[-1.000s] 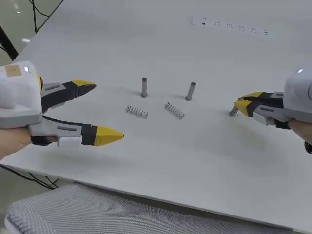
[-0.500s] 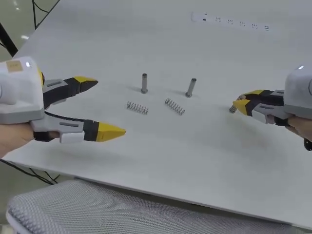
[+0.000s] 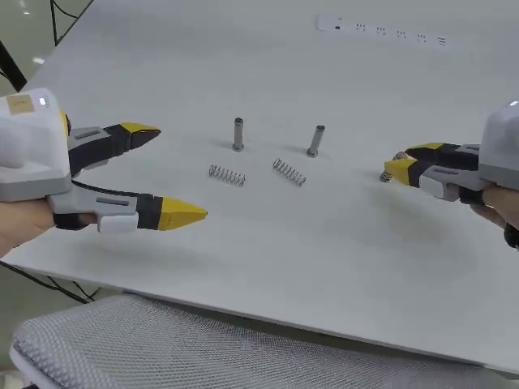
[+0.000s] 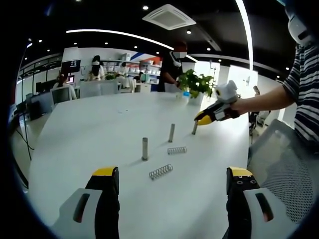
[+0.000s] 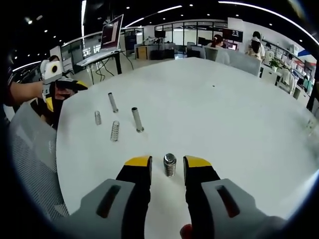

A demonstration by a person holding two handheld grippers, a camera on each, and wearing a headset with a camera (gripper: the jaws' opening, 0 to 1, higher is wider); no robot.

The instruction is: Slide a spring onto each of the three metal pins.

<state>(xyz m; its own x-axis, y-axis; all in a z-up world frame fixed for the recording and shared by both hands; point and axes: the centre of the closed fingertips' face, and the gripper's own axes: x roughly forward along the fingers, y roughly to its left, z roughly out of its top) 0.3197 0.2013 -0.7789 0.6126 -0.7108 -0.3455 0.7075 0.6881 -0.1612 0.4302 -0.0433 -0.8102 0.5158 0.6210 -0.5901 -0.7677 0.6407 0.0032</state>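
Note:
Two bare metal pins (image 3: 238, 134) (image 3: 316, 139) stand upright on the white table (image 3: 308, 259). Two loose springs (image 3: 226, 174) (image 3: 289, 172) lie just in front of them. A third pin (image 5: 170, 164) with a spring coiled round it stands between the jaws of my right gripper (image 5: 168, 163), with a small gap on each side. In the head view that gripper (image 3: 392, 167) hovers at the third pin (image 3: 387, 176). My left gripper (image 3: 162, 172) is held wide open left of the springs, with nothing in it. From the left gripper (image 4: 172, 174) view, the nearest spring (image 4: 161, 171) lies ahead.
A white power strip (image 3: 381, 34) lies at the table's far edge. A grey mesh chair back (image 3: 162, 340) sits below the near table edge. People and desks stand far off in the gripper views.
The head camera has tilted a little, so everything sits slightly higher in the picture. Both grippers, pins and springs hold about the same places.

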